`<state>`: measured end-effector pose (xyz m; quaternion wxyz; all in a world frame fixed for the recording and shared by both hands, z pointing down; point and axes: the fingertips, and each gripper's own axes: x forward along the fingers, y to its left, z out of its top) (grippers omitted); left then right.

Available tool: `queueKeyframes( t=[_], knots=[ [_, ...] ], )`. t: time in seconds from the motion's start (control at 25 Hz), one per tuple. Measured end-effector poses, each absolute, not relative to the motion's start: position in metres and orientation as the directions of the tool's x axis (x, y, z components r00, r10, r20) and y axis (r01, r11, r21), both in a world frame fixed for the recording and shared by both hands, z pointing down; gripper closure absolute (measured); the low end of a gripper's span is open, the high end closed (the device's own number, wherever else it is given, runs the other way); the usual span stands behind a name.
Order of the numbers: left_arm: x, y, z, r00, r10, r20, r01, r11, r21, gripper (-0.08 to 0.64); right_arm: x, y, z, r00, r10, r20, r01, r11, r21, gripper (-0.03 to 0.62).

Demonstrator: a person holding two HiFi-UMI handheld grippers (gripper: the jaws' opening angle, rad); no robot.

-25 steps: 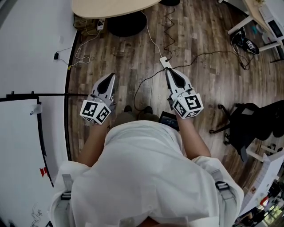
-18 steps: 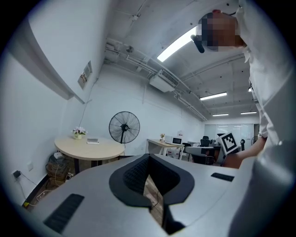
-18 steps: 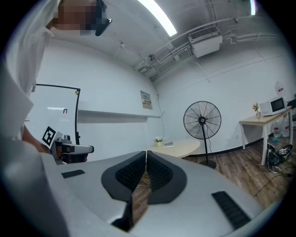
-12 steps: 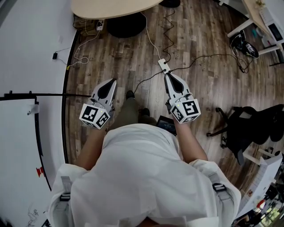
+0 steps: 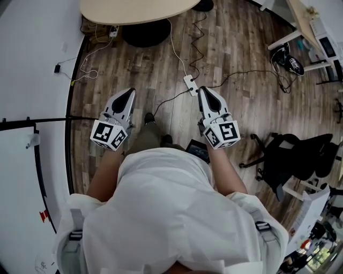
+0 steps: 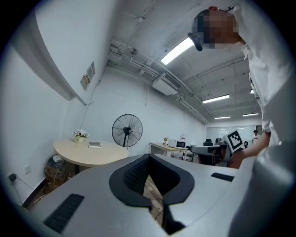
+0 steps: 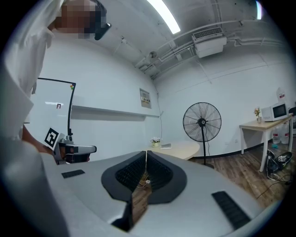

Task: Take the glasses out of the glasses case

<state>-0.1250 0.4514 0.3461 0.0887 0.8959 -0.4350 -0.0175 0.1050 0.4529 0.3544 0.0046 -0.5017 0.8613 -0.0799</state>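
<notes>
No glasses or case can be made out for certain. A small flat object (image 6: pixel 95 145) lies beside a flower pot (image 6: pixel 80 135) on the round beige table (image 5: pixel 134 9), too small to identify. My left gripper (image 5: pixel 130 92) and right gripper (image 5: pixel 203 89) are held level in front of the person's body, side by side above the wooden floor, pointing toward that table. Both are shut with nothing between the pads. In the left gripper view the tips of the left gripper (image 6: pixel 148 157) meet; in the right gripper view those of the right gripper (image 7: pixel 146 152) also meet.
A white power strip (image 5: pixel 190 84) with cables lies on the floor just ahead of the right gripper. A standing fan (image 6: pixel 127 131) is behind the table. A black chair (image 5: pixel 292 158) is at the right, a whiteboard (image 5: pixel 21 160) at the left, a desk (image 5: pixel 308 27) at the far right.
The person has stepped toward the round table, one foot now forward. Both grippers moved along with the body, and the power strip has come closer to the right gripper. The jaws stayed shut.
</notes>
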Motion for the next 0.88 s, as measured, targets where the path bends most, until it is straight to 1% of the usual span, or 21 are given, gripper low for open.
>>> queueKeyframes(
  t=[0.36,0.64,0.88],
  knots=[
    [-0.18,0.354,0.343,0.582,-0.813,0.028,-0.8,-0.566,0.2,0.548,0.067,0.36,0.342,-0.507,-0.857,0.087,-0.86,0.497,-0.12,0.567],
    [-0.219,0.292,0.333,0.594,-0.804,-0.014,-0.784,-0.583,0.214,0.546,0.023,0.298,0.332,-0.511,-0.855,0.088,-0.858,0.502,-0.104,0.566],
    [-0.234,0.252,0.347,0.603,-0.798,-0.007,-0.771,-0.585,0.251,0.546,0.01,0.265,0.337,-0.492,-0.865,0.102,-0.869,0.482,-0.107,0.566]
  ],
)
